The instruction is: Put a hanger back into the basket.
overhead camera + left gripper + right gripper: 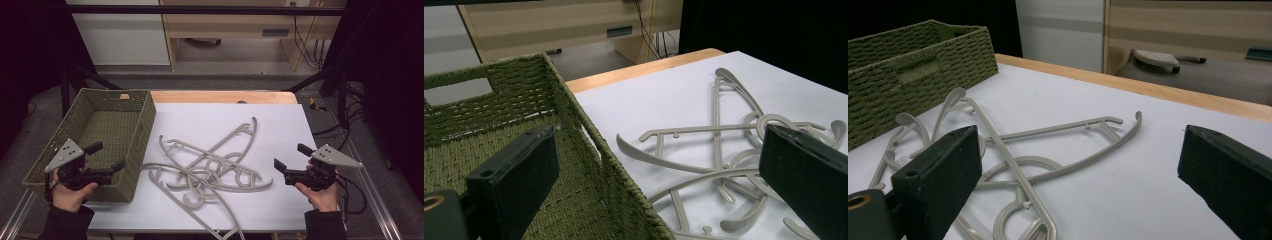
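Tangled grey hangers (210,167), long axes crossing, hooks overlapping centrally

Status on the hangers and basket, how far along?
Done: nothing visible; the basket holds no hanger. In hand: nothing; left tongs are open over the basket's near corner, right tongs open to the right of the pile, both holding nothing. Left: all the hangers, which lie tangled on the white table.
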`<state>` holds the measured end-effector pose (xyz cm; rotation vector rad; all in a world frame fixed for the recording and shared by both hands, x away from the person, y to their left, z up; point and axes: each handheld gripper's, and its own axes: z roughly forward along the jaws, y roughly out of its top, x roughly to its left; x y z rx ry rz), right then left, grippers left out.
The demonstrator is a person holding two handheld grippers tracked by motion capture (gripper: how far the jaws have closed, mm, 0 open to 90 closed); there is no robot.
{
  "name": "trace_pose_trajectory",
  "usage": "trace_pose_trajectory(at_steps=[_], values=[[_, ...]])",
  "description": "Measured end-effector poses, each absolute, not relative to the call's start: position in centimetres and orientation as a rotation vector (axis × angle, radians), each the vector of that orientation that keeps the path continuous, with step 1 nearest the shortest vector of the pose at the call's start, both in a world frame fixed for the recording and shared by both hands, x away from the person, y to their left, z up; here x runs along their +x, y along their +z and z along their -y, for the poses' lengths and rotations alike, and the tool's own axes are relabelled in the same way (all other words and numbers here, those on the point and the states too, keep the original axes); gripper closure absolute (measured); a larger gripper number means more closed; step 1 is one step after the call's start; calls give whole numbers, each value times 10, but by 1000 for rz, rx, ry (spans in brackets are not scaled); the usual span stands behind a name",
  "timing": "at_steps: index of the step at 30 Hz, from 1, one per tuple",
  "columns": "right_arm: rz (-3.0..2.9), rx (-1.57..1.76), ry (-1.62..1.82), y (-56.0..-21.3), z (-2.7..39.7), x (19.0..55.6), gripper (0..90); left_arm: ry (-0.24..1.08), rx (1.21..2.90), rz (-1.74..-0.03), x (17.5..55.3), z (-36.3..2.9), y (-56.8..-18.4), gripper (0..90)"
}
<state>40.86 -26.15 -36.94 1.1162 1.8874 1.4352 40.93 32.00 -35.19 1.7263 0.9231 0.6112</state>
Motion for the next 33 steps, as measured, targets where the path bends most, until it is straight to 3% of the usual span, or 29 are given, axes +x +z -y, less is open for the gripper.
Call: trace_pose_trajectory(at_steps=[8,23,33], values=[[-1958,1097,1416,-363,249,406,87,605,1746,-917,408,-319,-353,23],[-2262,1018,1258,-358,171,397,133,603,1764,-908,407,-319,-352,22],[-2497,980,1012,-379,128,400,260,604,1775,-911,408,-317,-353,23]])
